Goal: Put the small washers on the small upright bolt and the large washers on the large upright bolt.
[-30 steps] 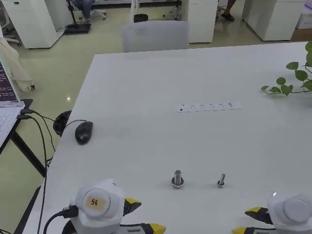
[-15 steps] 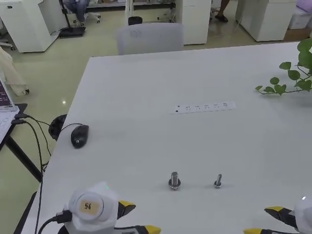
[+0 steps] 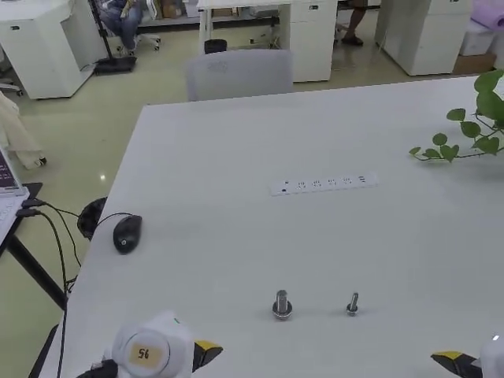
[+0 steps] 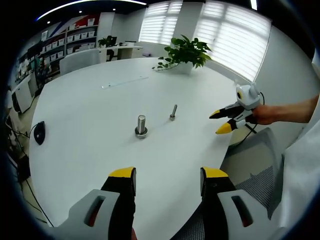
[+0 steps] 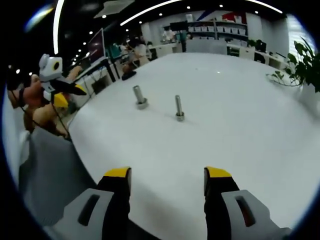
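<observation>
Your left gripper (image 4: 167,176) and right gripper (image 5: 167,175) both hold their jaws apart, empty. From the left one, the large upright bolt (image 4: 141,125) stands at 11 o'clock and the small upright bolt (image 4: 173,112) at 12, well ahead on the white table (image 3: 236,157). A mouse (image 3: 127,233) lies near the table's 9 o'clock edge.

The left tongs (image 4: 168,174) stand wide apart, yellow tips level, nothing between them; the right tongs (image 5: 168,172) are spread just as wide and also hold nothing. In the left gripper view the right tongs come in from the right, tips parted and pointing left, gripped by the right hand (image 4: 265,114), forearm stretching off to the edge; in the right gripper view the left tongs sit at far left, held by the left hand (image 5: 37,112); in the head view both sit low, tips pointing inward.
</observation>
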`<state>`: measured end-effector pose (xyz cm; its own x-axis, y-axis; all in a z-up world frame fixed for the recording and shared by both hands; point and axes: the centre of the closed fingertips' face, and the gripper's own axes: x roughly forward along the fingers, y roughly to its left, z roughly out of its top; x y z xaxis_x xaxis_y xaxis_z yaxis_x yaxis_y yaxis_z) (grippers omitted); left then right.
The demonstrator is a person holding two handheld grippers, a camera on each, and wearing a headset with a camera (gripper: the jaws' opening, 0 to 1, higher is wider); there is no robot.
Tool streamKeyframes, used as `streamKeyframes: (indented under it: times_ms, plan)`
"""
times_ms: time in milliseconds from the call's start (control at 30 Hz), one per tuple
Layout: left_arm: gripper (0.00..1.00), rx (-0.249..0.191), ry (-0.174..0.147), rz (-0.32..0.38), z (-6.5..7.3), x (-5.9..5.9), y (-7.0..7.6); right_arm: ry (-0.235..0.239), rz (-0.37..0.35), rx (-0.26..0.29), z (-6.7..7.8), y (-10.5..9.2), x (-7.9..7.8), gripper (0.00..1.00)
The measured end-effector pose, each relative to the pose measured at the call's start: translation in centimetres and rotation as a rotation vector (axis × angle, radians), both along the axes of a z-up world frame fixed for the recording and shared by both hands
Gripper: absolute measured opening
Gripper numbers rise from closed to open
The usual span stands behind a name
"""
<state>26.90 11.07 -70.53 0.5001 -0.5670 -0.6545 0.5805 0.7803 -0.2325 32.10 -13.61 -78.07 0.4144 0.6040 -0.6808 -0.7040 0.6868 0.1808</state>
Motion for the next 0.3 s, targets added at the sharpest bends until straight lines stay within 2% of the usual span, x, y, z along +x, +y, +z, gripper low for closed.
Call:
streamKeyframes:
  times_ms: [300]
  plan:
    - [0.51,-0.003,-0.001,0.017,0.08,0.04,0.32,0.011,0.006,-0.006,-0.32,0.11,-0.39,0.6]
